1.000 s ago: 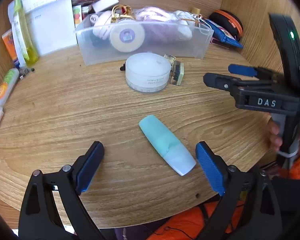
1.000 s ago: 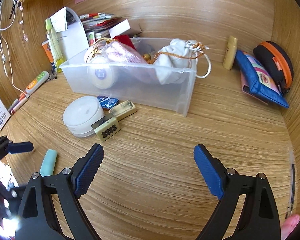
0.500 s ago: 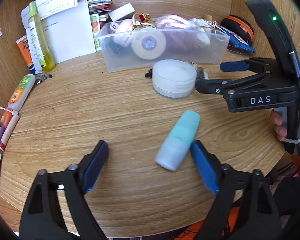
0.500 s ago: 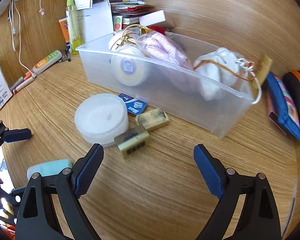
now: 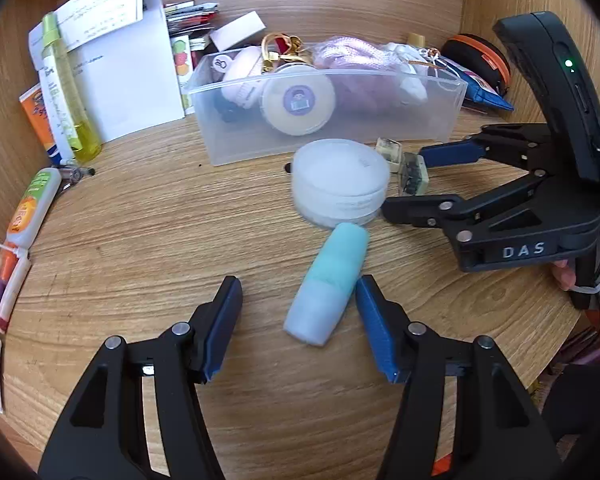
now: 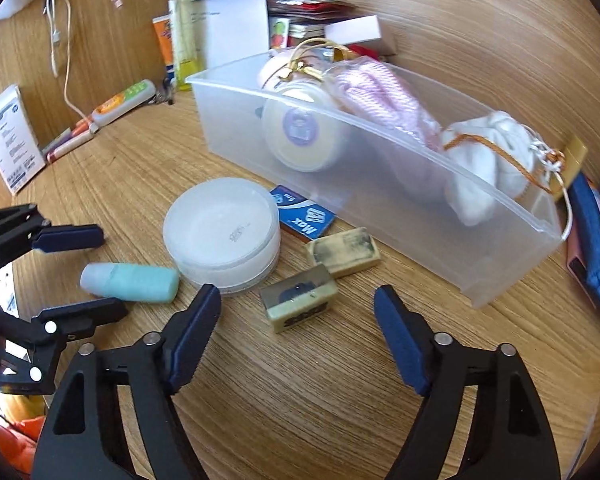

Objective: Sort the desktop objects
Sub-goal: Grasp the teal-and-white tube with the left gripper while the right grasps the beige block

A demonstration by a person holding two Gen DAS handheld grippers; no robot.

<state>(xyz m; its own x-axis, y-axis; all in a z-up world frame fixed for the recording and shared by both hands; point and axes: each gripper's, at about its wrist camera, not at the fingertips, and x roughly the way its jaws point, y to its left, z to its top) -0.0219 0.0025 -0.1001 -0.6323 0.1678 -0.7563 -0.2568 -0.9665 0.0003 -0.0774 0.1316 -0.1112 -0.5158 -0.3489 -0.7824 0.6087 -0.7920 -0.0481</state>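
Holding a round tin (image 6: 300, 130), pink yarn (image 6: 376, 96) and white pouch (image 6: 488, 168), clear bin (image 6: 440, 216), both grippers' fingers released, grasping nothing.

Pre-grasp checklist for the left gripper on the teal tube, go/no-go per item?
1. Left gripper jaws open: ok.
2. Teal cylindrical plastic tube between the jaws: ok, though it sits near the right one.
3. Tube centred: not ok.
4. Tube clear of the round frosted white container: not ok, far end touches or nearly touches.
5. Right gripper out of the way: ok, open over the rectangular stamp block.
6. Room in the clear plastic bin: cannot tell.
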